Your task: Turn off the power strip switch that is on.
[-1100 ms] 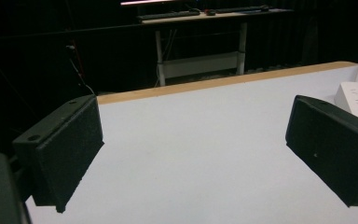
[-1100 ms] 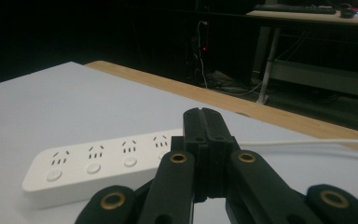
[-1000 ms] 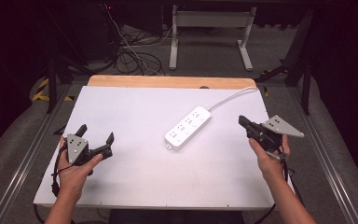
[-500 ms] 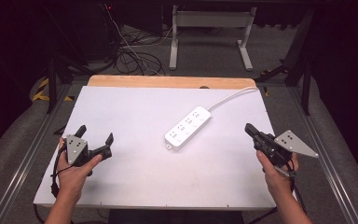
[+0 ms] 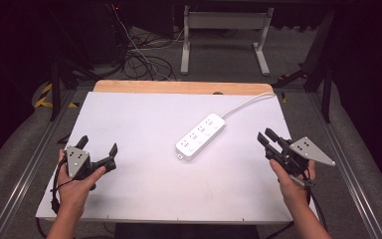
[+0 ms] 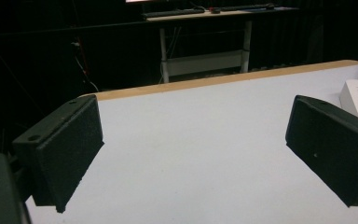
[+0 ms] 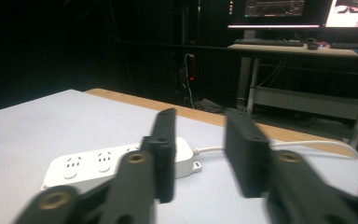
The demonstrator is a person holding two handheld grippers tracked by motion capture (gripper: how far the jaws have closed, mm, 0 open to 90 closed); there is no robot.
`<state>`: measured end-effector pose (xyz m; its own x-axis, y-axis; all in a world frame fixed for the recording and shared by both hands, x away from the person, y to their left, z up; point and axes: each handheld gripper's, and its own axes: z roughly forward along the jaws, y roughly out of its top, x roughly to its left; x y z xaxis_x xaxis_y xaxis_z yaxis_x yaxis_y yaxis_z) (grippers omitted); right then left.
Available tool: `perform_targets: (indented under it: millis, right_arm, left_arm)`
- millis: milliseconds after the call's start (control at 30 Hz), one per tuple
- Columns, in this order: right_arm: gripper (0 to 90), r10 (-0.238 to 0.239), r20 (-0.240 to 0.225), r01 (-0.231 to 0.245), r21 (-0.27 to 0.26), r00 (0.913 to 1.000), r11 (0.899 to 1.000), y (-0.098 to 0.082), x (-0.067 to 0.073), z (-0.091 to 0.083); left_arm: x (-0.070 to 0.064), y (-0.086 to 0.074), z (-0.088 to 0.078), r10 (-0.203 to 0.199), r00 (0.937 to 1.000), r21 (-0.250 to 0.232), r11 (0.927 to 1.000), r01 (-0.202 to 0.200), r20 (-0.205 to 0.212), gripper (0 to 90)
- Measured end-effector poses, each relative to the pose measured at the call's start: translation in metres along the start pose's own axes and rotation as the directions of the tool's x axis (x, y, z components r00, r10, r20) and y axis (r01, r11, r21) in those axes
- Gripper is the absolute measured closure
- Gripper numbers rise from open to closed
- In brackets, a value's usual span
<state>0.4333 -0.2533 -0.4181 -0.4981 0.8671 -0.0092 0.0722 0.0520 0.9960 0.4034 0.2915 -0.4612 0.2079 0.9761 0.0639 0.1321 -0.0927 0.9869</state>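
I have a white power strip lying flat and slantwise a little right of the worktop's middle, its cord trailing off toward the far right corner. My right gripper sits near the right edge, aimed at the strip and well apart from it; its jaws have just been opening, now stand part-way apart, and nothing is between them. In the right gripper view the strip shows just beyond the jaw tips, its sockets facing up. My left gripper rests near the left edge toward the near corner, jaws spread wide and empty.

I judge the strip a light, rigid plastic bar with a smooth and somewhat slippery shell, not fragile, though the stiff cord will tug and swing it if I lift from one end. The best hold, I reckon, is across its narrow width near the middle, pads on the two long side walls and clear of the sockets, with my jaws opened a little wider first
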Motion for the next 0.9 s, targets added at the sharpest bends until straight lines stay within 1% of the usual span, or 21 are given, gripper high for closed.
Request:
perform_targets:
  millis: [67, 133, 167, 200, 233, 300, 367, 400, 467, 600, 700, 733, 833, 900]
  right_arm:
    - [44.8, 0.014, 0.018, -0.014, -0.004, 0.9998, 1.0, -0.001, -0.001, 0.002]
    - [34.3, 0.017, 0.035, -0.017, -0.01, 0.9992, 1.0, -0.003, -0.002, 0.004]
    - [31.1, 0.025, 0.045, -0.024, -0.009, 0.9987, 1.0, -0.003, -0.002, 0.004]
    - [25.3, 0.025, 0.058, -0.024, -0.01, 0.998, 1.0, -0.004, -0.004, 0.005]
    - [19.2, 0.024, 0.068, -0.024, -0.008, 0.9974, 1.0, -0.005, -0.005, 0.006]
    - [8.9, -0.005, 0.088, 0.005, 0.001, 0.9961, 1.0, -0.009, -0.006, 0.008]
    - [7.2, -0.027, 0.087, 0.026, 0.01, 0.9958, 1.0, -0.012, -0.007, 0.01]
    - [7.2, -0.025, 0.088, 0.024, 0.014, 0.9958, 1.0, -0.013, -0.007, 0.01]
    - [6.8, -0.016, 0.089, 0.014, 0.022, 0.9959, 1.0, -0.016, -0.006, 0.007]
    - [5.1, 0.019, 0.07, -0.02, 0.008, 0.9974, 1.0, -0.017, -0.008, 0.0]
    - [5.1, 0.012, 0.076, -0.013, 0.008, 0.997, 1.0, -0.017, -0.01, 0.0]
    - [4.8, 0.004, 0.076, -0.005, 0.015, 0.9971, 1.0, -0.018, -0.01, 0.001]
    - [3.4, -0.017, 0.066, 0.016, 0.021, 0.9977, 1.0, -0.02, -0.01, 0.002]
    - [3.4, -0.018, 0.062, 0.017, 0.02, 0.9979, 1.0, -0.02, -0.01, 0.003]
  left_arm:
    - [0.0, 0.0, 0.001, -0.001, 1.0, 0.0, 1.0, 0.001, 0.002, 4.4]
    - [-0.001, 0.0, 0.002, -0.002, 1.0, 0.0, 1.0, 0.002, 0.006, 4.4]
    - [-0.001, 0.0, 0.003, -0.003, 1.0, 0.002, 1.0, 0.003, 0.007, 4.4]
    - [-0.001, 0.0, 0.003, 0.0, 1.0, 0.003, 1.0, 0.0, 0.006, 4.4]
    - [-0.001, 0.0, 0.003, -0.002, 1.0, 0.002, 1.0, 0.002, 0.007, 4.4]
    - [-0.001, 0.0, 0.004, -0.004, 1.0, -0.001, 1.0, 0.004, 0.009, 4.4]
    - [-0.002, 0.0, 0.004, -0.004, 0.9999, -0.001, 1.0, 0.004, 0.009, 4.4]
    - [-0.001, 0.0, 0.004, -0.004, 1.0, 0.002, 1.0, 0.004, 0.009, 4.4]
    - [-0.001, 0.0, 0.003, -0.003, 1.0, 0.001, 1.0, 0.003, 0.008, 4.4]
    - [0.0, 0.0, 0.003, -0.004, 1.0, -0.001, 1.0, 0.004, 0.005, 4.4]
    - [-0.001, 0.001, 0.003, -0.003, 1.0, 0.001, 1.0, 0.003, 0.007, 4.4]
    - [-0.001, 0.0, 0.003, -0.001, 1.0, 0.001, 1.0, 0.001, 0.006, 4.4]
    - [-0.001, 0.0, 0.003, -0.001, 1.0, 0.005, 1.0, 0.001, 0.006, 4.4]
    - [0.0, 0.0, 0.003, -0.004, 1.0, 0.004, 1.0, 0.004, 0.005, 4.4]
